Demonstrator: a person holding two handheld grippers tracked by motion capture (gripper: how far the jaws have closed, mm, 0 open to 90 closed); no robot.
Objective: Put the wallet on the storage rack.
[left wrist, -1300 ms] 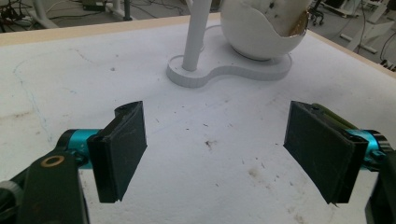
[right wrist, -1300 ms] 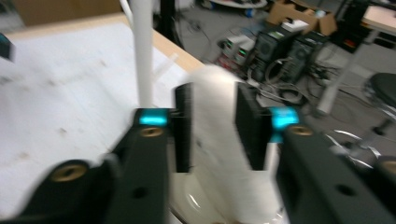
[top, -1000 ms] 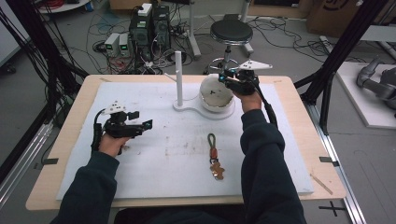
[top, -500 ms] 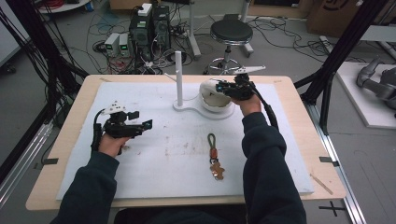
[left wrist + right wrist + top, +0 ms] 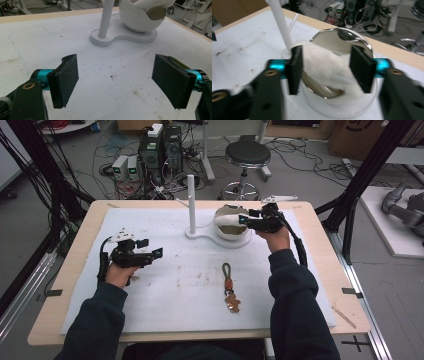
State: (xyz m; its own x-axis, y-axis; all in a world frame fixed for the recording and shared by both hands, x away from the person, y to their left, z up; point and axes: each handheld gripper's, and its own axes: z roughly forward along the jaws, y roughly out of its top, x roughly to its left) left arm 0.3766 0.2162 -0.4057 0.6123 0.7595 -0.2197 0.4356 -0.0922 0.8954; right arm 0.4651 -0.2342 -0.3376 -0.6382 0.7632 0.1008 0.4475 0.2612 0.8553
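No brand, label or writing could be read on anything; the boxes of electronics on the floor beyond the far edge were too small to make out. On the white mat (image 5: 165, 295) covering the tabletop stood one white stand (image 5: 191, 200), an upright post on a flat base, near the middle of the far edge; on that base sat one shiny bowl (image 5: 342, 37) with a white cloth (image 5: 324, 67) in it. One keychain (image 5: 229, 287) lay alone toward the near edge, well apart from both hands. The right gripper (image 5: 252, 221) hung over the bowl, its jaws parted on either side of the cloth; whether they touched it could not be told. The left gripper (image 5: 150, 254) was held near the left edge, jaws spread wide over bare mat, holding nothing.
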